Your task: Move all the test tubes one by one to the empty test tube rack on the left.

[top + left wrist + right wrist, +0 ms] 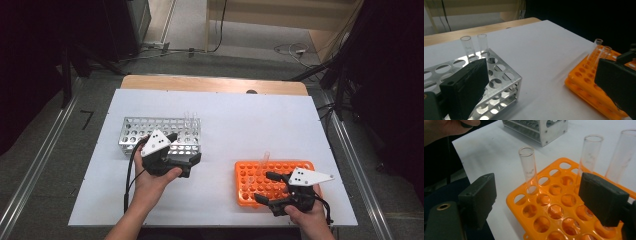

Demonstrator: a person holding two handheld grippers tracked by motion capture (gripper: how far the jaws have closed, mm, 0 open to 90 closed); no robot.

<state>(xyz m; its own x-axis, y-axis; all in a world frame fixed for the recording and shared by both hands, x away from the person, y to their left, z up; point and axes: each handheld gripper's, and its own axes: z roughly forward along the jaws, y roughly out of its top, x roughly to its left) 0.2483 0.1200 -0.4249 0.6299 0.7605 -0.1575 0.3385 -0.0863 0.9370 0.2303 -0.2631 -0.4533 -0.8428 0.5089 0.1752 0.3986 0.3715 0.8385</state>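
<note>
Presently the left tongs (189, 148) stand wide with nothing between the jaws, just at the near right corner of the perforated silver metal rack (131, 134) on the left half of the white worktop (235, 120). Two clear glass tubes (469, 46) stand upright in that rack's far right corner. The right tongs (264, 186) stand fairly wide and hold nothing, over the orange plastic rack (248, 177) by the near right edge, where clear glass tubes (529, 167) stand.
</note>
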